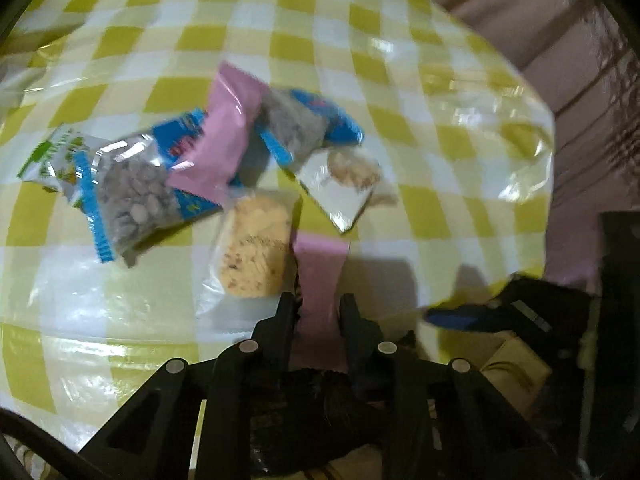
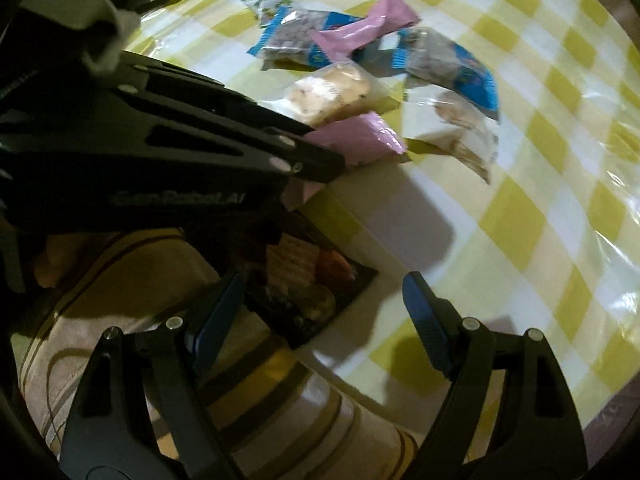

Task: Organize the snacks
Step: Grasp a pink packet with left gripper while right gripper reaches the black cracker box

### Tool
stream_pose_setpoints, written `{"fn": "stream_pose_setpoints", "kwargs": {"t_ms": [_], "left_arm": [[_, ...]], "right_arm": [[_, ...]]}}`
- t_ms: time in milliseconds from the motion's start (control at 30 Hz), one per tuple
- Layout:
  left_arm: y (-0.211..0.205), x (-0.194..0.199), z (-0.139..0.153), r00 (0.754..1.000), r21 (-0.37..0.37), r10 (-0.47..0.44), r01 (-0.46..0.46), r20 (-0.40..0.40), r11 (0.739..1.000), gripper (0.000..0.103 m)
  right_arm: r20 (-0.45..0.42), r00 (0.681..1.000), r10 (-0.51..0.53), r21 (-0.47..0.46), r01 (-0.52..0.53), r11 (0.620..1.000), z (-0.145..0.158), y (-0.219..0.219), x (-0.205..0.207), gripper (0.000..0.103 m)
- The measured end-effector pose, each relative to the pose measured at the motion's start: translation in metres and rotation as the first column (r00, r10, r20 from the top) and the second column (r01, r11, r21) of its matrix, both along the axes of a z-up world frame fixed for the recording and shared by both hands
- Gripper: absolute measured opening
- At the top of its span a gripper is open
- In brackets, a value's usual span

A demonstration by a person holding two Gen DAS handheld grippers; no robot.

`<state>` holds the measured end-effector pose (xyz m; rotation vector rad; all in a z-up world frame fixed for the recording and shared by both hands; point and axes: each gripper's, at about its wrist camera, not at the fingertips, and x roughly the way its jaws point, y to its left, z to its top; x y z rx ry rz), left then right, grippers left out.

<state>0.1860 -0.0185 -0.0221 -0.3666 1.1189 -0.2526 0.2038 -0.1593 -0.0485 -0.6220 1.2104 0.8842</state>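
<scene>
Several snack packets lie in a loose pile on the yellow-checked tablecloth [image 1: 400, 80]. My left gripper [image 1: 318, 304] is shut on a pink packet [image 1: 320, 268] at the near edge of the pile; it also shows in the right wrist view [image 2: 356, 136]. Beside it lie a clear-wrapped cake [image 1: 256, 248], a second pink packet [image 1: 228, 136], two blue packets [image 1: 132, 196] and a white cracker packet [image 1: 344, 184]. My right gripper [image 2: 324, 300] is open and empty, over a dark packet [image 2: 312, 292] lying in a striped basket [image 2: 280, 400].
The striped basket sits at the table's near edge under my right gripper. The table edge runs on the right, with a pinkish floor [image 1: 580, 40] beyond. A clear plastic sheet covers the cloth and gives glare.
</scene>
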Motion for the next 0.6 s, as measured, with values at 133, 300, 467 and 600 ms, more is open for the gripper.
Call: {"fn": "stream_pose_setpoints", "kwargs": {"t_ms": [133,300,467,600], "left_arm": [[0.022,-0.017,0.014,0.993,-0.046,0.091,-0.088,0.076,0.995,0.022],[0.050,-0.034,0.015,0.972,-0.095,0.210,-0.200,0.110,0.975,0.010],[0.049,-0.028,0.012,0.975,-0.091,0.198,-0.189,0.102,0.978,0.010],[0.055,-0.028,0.010,0.971,-0.108,0.220,-0.210,0.091,0.972,0.010]], "right_arm": [[-0.018,0.999,0.036,-0.004,-0.036,0.999,-0.007,0.015,0.000,0.083],[-0.058,0.995,0.087,-0.007,-0.088,0.996,-0.015,0.038,0.004,0.084],[-0.084,0.988,0.127,-0.049,-0.131,0.990,-0.024,0.057,0.016,0.098],[-0.074,0.989,0.131,-0.025,-0.133,0.991,-0.025,0.064,0.019,0.098]]}}
